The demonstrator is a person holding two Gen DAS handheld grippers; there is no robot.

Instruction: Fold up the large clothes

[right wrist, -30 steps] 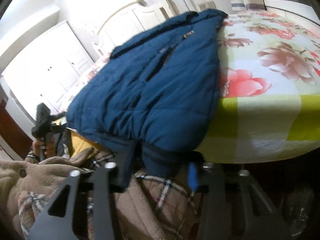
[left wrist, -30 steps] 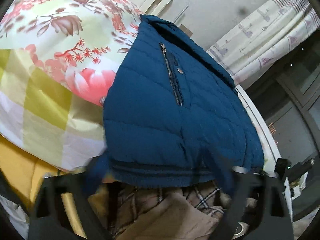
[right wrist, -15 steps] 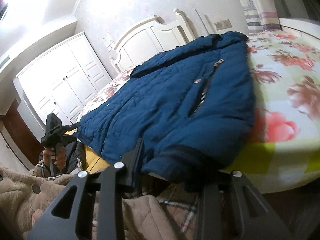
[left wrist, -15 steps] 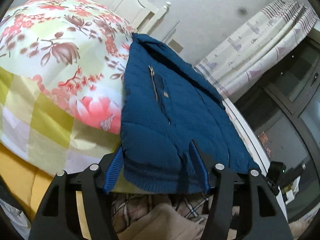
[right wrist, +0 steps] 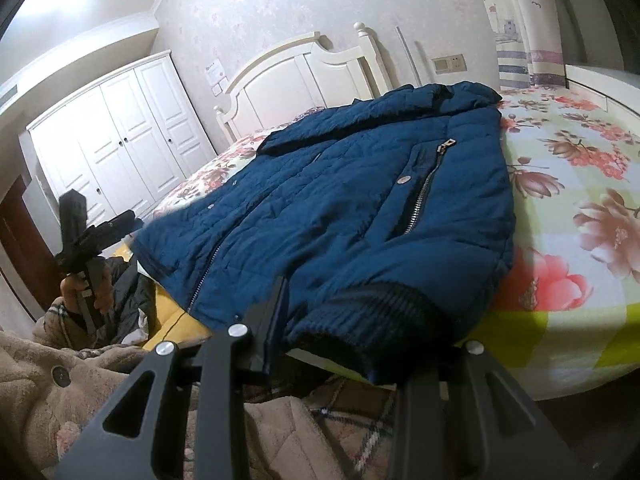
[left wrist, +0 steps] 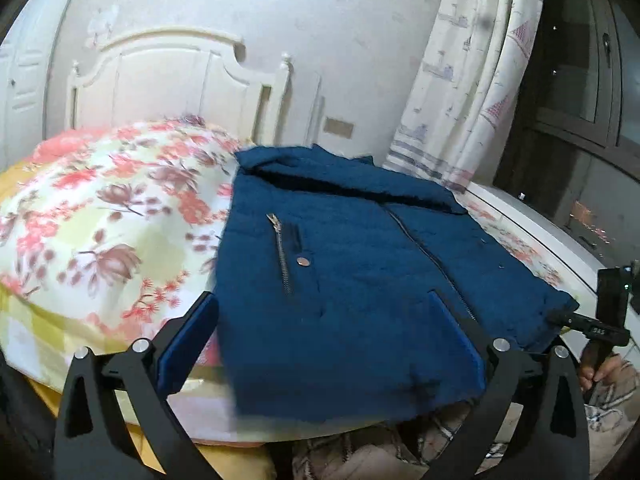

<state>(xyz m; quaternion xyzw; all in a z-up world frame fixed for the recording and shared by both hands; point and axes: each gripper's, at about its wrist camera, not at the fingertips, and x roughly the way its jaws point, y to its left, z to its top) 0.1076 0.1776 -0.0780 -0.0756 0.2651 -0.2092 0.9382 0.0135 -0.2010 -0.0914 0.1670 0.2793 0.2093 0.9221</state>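
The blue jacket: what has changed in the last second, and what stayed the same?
The blue padded jacket now lies flat on the floral bedspread. Both views pulled back and levelled. The left gripper is open around the hem; the right gripper's hold is hidden by the ribbed hem. The zippers stay closed.

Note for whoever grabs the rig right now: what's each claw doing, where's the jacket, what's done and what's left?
Left claw: open wide, straddling the near hem of the blue jacket, not clamped on it.
Right claw: at the jacket's other near corner, with the ribbed hem bunched between its fingers. One finger is hidden, so I cannot tell whether it is gripping.
Jacket: spread front-up and zipped on the floral bed, collar toward the headboard, hem at the near edge.
Done: jacket laid out flat.
Left: every fold. No fold has been made yet.
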